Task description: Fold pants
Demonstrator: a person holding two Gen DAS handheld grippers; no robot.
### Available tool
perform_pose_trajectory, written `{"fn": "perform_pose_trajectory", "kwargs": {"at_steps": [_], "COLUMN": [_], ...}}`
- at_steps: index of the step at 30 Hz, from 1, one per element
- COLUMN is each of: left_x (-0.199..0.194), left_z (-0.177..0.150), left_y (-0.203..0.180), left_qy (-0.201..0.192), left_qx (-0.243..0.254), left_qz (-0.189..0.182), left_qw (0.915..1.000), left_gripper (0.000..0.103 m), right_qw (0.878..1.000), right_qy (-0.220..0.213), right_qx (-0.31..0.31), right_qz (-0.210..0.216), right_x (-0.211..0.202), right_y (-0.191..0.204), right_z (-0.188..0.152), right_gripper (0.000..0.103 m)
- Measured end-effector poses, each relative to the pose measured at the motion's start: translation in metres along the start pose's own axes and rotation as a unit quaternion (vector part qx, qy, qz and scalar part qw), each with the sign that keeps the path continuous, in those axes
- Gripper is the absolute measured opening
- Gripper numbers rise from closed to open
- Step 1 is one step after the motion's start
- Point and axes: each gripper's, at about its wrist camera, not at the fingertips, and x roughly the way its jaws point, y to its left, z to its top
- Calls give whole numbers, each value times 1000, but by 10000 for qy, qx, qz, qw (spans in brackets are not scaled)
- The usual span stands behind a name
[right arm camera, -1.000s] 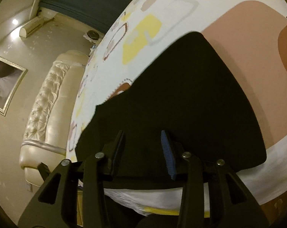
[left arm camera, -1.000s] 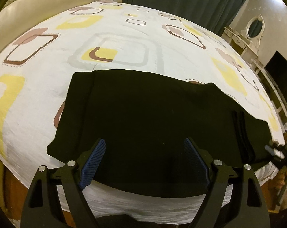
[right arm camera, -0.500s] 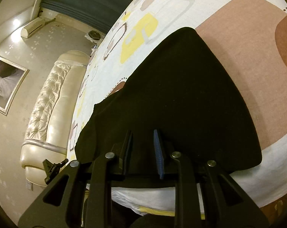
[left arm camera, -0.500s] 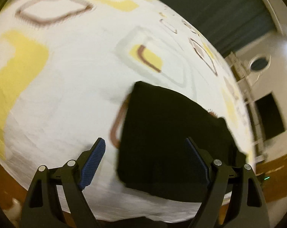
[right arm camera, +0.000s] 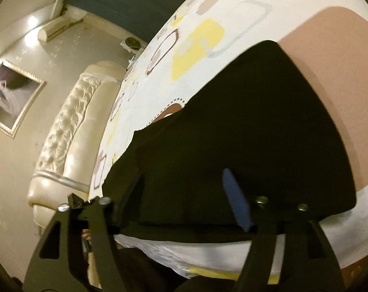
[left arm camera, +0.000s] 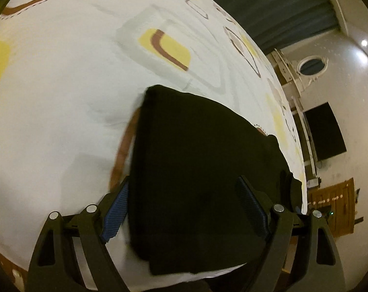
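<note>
Black pants (left arm camera: 203, 158) lie folded flat on a bed with a white sheet (left arm camera: 62, 97) patterned in yellow and brown, close to its near edge. My left gripper (left arm camera: 182, 182) hovers over the left end of the pants. Its blue pads (left arm camera: 115, 214) straddle the cloth's left edge, and the wide jaws are closing a little without pressing on anything. In the right wrist view the pants (right arm camera: 257, 121) spread out ahead. My right gripper (right arm camera: 181, 172) sits over their near edge, its jaws opening, the cloth under them and not pinched.
A padded cream headboard (right arm camera: 69, 131) and a framed picture (right arm camera: 11, 97) stand to the left of the bed. Dark curtains (left arm camera: 269, 4) hang behind it. A white dresser with an oval mirror (left arm camera: 311, 65) and a dark screen (left arm camera: 325, 131) line the right wall.
The left gripper swung to the left end of the pants and came lower and closer. The right gripper's jaws narrowed on the near edge, then sprang wide apart.
</note>
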Motion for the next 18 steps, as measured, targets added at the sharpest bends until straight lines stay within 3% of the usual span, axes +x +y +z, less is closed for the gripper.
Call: {"fn": "perform_pose_trajectory", "kwargs": {"at_steps": [1,3,4,6,8,18], "left_x": [2,9,11,14,17,-7], "left_z": [1,2,3,3,2,9], "left_y": [-1,-2,-2,-2,-3,-38], "left_qy": [3,103,133,211,291,49], "left_qx": [8,-17,-23,0,-66,112], "left_qz": [-20,-32,-36,-132,-216,36], "left_qw": [10000,9999,9999,9997,9993,9999], "left_gripper": [76,50,46,26,17,14], "right_qw": [10000,9999,9999,9999,9999,9999], "right_qy": [-4,-19,-22,-28,-30,-30], "right_qx": [-47,-90,-97,-93,-104,-146], "right_qz": [-32,-69,-65,-44,-19,-27], "right_x": [1,2,2,2,1,2], "right_y": [2,5,5,5,5,8], "right_z": [0,-1,-1,-1,-1,-2], "right_gripper": [75,77,78,78,78,81]}}
